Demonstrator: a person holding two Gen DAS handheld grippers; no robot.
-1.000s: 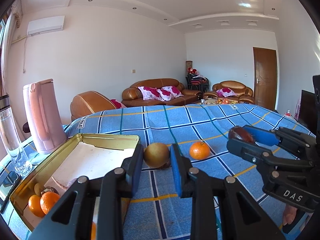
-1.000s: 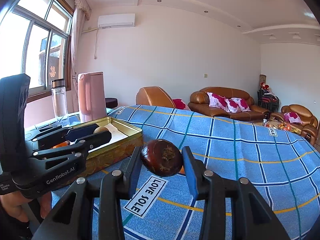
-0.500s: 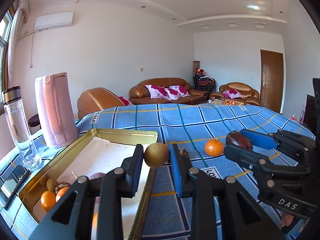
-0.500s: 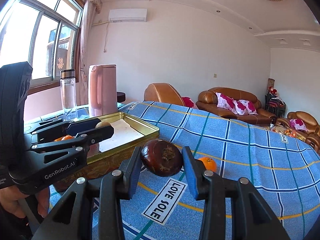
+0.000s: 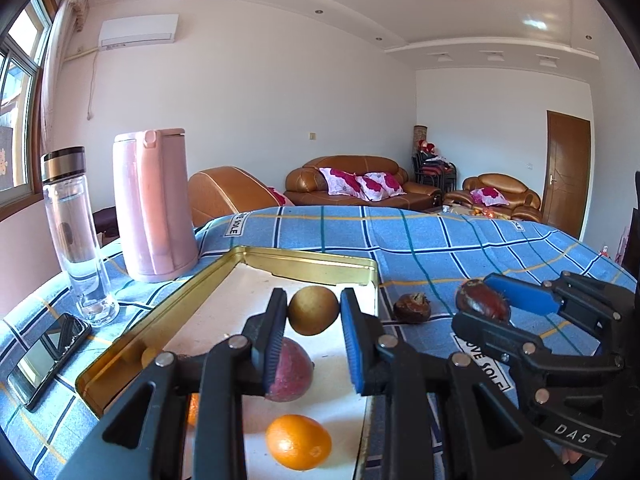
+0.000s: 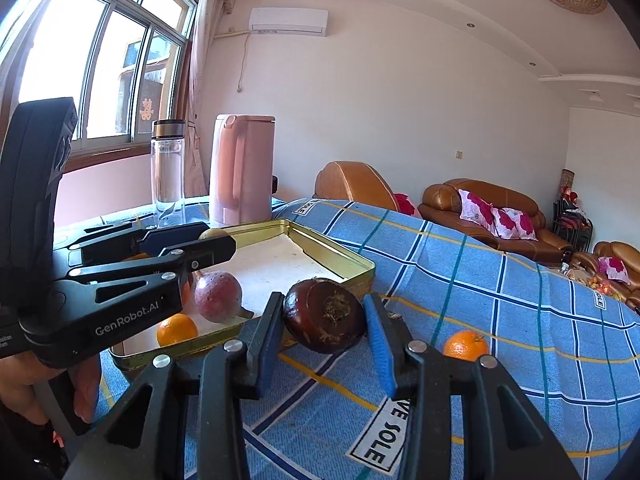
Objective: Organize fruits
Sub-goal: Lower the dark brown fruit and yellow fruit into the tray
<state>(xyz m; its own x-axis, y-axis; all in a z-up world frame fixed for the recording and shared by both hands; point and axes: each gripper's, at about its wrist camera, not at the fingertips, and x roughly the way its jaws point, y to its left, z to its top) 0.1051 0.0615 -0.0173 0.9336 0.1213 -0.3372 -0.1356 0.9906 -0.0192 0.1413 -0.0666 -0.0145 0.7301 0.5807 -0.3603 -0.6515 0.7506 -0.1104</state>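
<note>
Sitting crosswise between blue pads, the golden-brown round fruit [image 5: 313, 315] is nearly spherical, so no long axis can be told; its skin is dull and russet. The left gripper [image 5: 313, 334] is clamped on it and carries it above the white-lined floor of the gold tin tray [image 5: 308, 265], near the tray's far end. The gripper points forward and somewhat downward, its black fingers [image 5: 267, 332] level with each other.

Below it in the tray lie a reddish-purple passion fruit [image 5: 294, 368] and an orange [image 5: 298, 442] — the orange nearest the camera.

The right gripper [image 6: 323, 322] squeezes a dark maroon mangosteen [image 6: 323, 314], a flattened globe whose short axis runs toward the camera, with a dried brownish tuft facing the lens. It hangs over the blue plaid cloth [image 6: 500, 280] just beside the tray's near corner — outside the rim.

On the cloth sit another dark fruit [image 5: 412, 309] and a second orange [image 6: 465, 345]. A pink kettle [image 5: 154, 204], a clear bottle [image 5: 74, 232] and a phone [image 5: 46, 356] stand left of the tray.
</note>
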